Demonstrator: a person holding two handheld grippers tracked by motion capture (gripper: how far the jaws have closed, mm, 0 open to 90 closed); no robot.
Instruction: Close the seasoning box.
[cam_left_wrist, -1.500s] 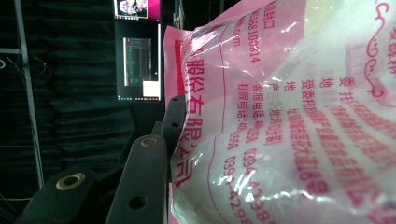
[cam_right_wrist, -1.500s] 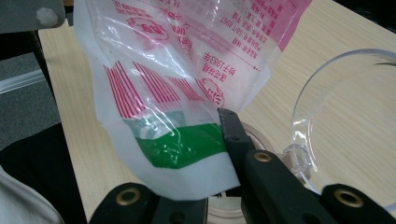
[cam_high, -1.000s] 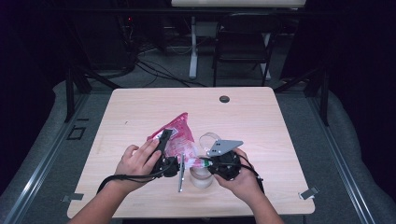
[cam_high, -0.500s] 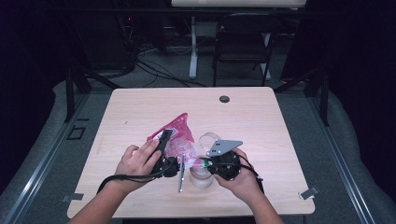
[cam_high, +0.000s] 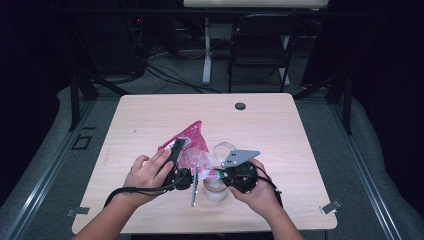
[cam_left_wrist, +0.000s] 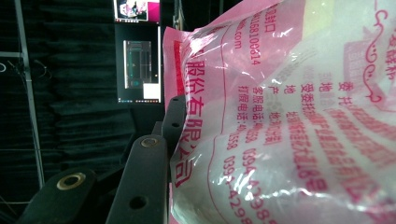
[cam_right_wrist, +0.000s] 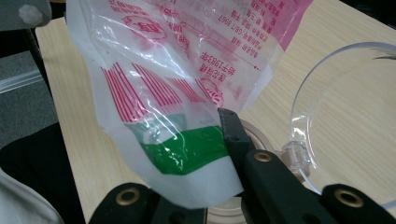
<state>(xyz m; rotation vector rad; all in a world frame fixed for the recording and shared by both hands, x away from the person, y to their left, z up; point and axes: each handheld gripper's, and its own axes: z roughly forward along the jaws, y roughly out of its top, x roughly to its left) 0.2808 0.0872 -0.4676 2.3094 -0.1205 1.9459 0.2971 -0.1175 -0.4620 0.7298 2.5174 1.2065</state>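
Observation:
A pink and clear plastic bag (cam_high: 192, 146) of white powder is held between both grippers over the table's front middle. My left gripper (cam_high: 176, 150) is closed on its side; in the left gripper view the bag (cam_left_wrist: 289, 116) presses against one black finger (cam_left_wrist: 173, 121) and hides the other. My right gripper (cam_high: 216, 173) is shut on the bag's green-printed bottom corner (cam_right_wrist: 187, 158). Under that corner stands a clear jar (cam_high: 216, 191) with its hinged clear lid (cam_high: 223, 150) swung open; the lid (cam_right_wrist: 345, 102) also shows in the right gripper view.
The light wooden table (cam_high: 300, 130) has a black round grommet (cam_high: 240, 106) near its far edge. A dark chair (cam_high: 260, 45) stands behind the table. Both forearms come in over the front edge.

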